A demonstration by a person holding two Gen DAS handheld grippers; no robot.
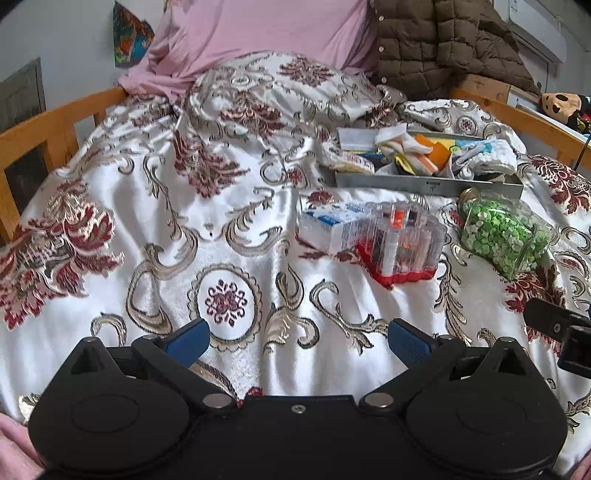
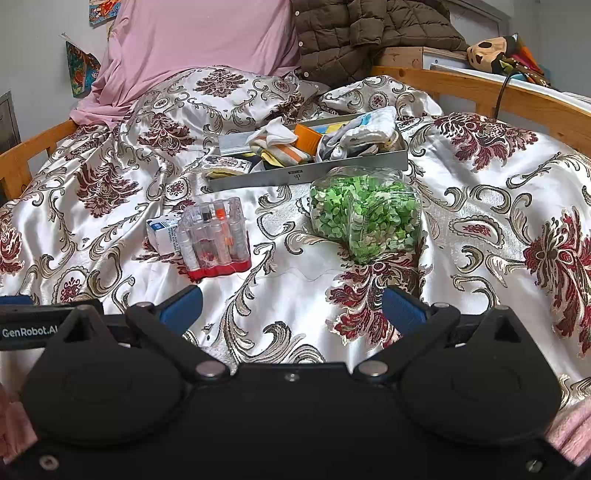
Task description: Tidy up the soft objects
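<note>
Blue pads on both my claws are spread wide with nothing between them. My left gripper [image 1: 298, 341] hangs low over the patterned bedspread [image 1: 147, 221], pointing up the bed, and my right gripper [image 2: 291, 308] sits just beside it on its right, same low pose, jaws apart and empty too. The edge of the right one pokes into the left camera's view.

The grey tray [image 2: 314, 170] is the landmark. It lies on the bedspread well ahead of both claws, and the soft stuff is heaped inside it: a white cloth [image 2: 275, 134], an orange piece [image 2: 308, 136], striped fabric [image 2: 291, 152] and a white knitted cloth [image 2: 369, 129] piled at its right end. A small printed packet [image 2: 225, 164] sits at the tray's left end; I can't tell if it's inside the rim or on it.

On the near side of the tray, toward me, there's a clear case of thread spools [image 2: 216, 236] with a red base, touching a small white and blue box [image 2: 160, 232] on its left. Also near the tray's front right corner lies a clear bag of green bits [image 2: 364, 214], just about touching the tray wall.

Beyond the tray are a pink pillow [image 2: 199, 40] and a brown quilted jacket [image 2: 354, 33]. Wooden bed rails [image 2: 480, 88] run down both sides. Between my claws and the case and bag, it's bare bedspread with wrinkles.
</note>
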